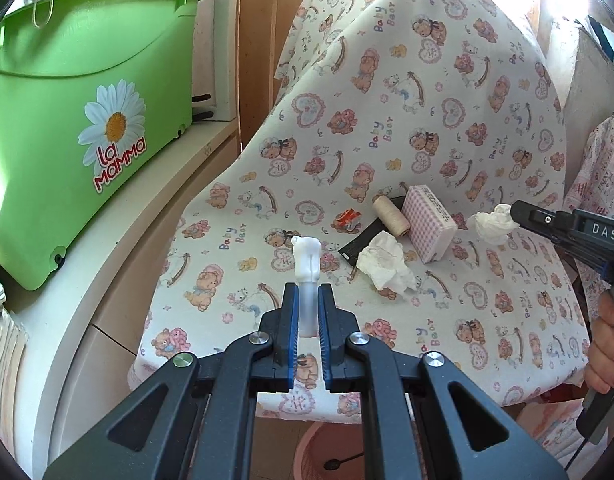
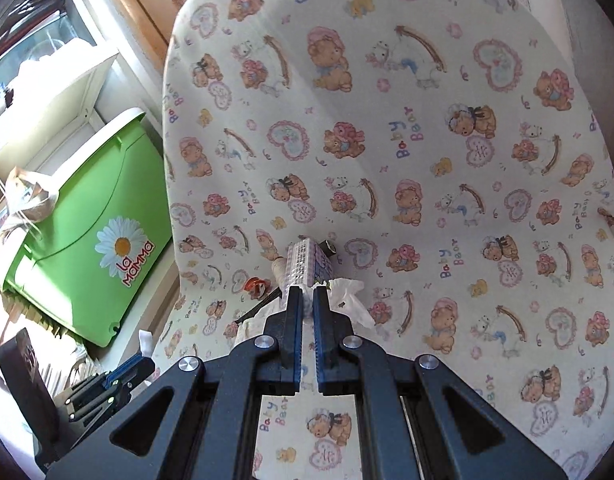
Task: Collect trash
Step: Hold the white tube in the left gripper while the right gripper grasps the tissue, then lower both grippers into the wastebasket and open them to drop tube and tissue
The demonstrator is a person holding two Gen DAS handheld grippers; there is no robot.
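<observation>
My left gripper (image 1: 307, 292) is shut on a small white plastic piece (image 1: 305, 258) and holds it above the chair's bear-print cloth (image 1: 387, 120). It also shows at the lower left of the right wrist view (image 2: 145, 346). My right gripper (image 2: 308, 294) is shut on a crumpled white tissue (image 2: 349, 298); from the left wrist view its tip (image 1: 515, 210) pinches that tissue (image 1: 491, 222). A second crumpled tissue (image 1: 385, 262) lies on the seat, beside an orange wrapper scrap (image 1: 347, 218).
On the seat lie a thread spool (image 1: 391, 210), a pink checked box (image 1: 427, 222) and a black flat item (image 1: 365, 240). A green "La Mamma" bin (image 1: 79, 120) stands on a white shelf at the left. A pink basket (image 1: 327, 454) sits below the seat.
</observation>
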